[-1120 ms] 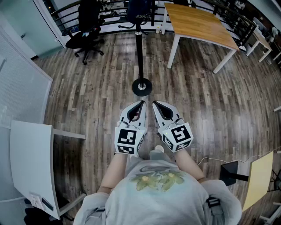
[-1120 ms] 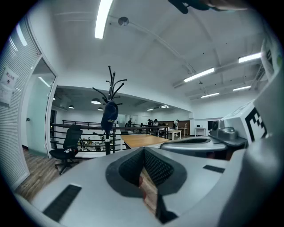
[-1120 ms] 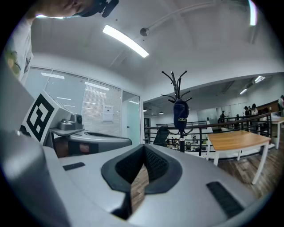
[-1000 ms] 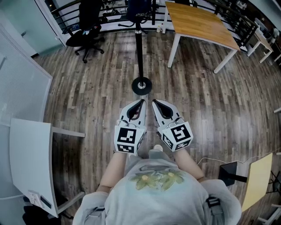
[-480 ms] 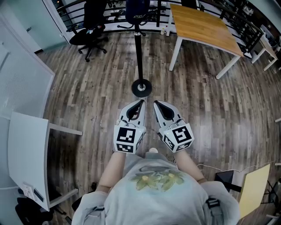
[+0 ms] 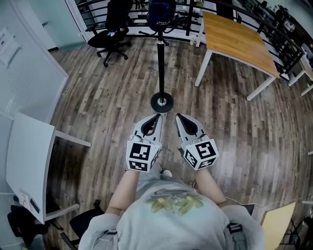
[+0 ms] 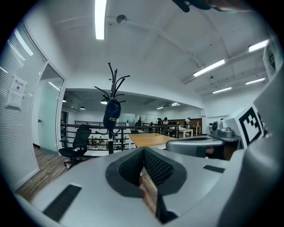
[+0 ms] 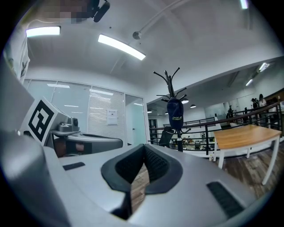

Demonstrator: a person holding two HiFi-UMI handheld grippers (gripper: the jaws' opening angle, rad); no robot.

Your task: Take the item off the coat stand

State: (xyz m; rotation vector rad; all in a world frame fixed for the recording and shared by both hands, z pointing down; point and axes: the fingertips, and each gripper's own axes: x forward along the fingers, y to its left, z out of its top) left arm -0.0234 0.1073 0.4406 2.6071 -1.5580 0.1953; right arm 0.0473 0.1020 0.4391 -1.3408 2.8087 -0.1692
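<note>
A black coat stand (image 6: 161,63) rises from a round base (image 6: 162,102) on the wood floor ahead of me. A dark blue bag (image 6: 161,12) with white lettering hangs near its top; it also shows as the bag (image 7: 112,114) in the left gripper view and the bag (image 8: 175,114) in the right gripper view. My left gripper (image 6: 157,116) and right gripper (image 6: 177,116) are held side by side just short of the base. Both are shut with nothing between their jaws. They point level toward the stand, still apart from it.
A wooden table (image 6: 238,36) with white legs stands to the right of the stand. A black office chair (image 6: 115,24) sits at the back left before a black railing (image 6: 195,12). A white desk (image 6: 24,161) and white partition (image 6: 24,68) stand at the left.
I have walked forward: the stand's base and bag lie closer and further right in the head view. Both grippers stay shut and side by side.
</note>
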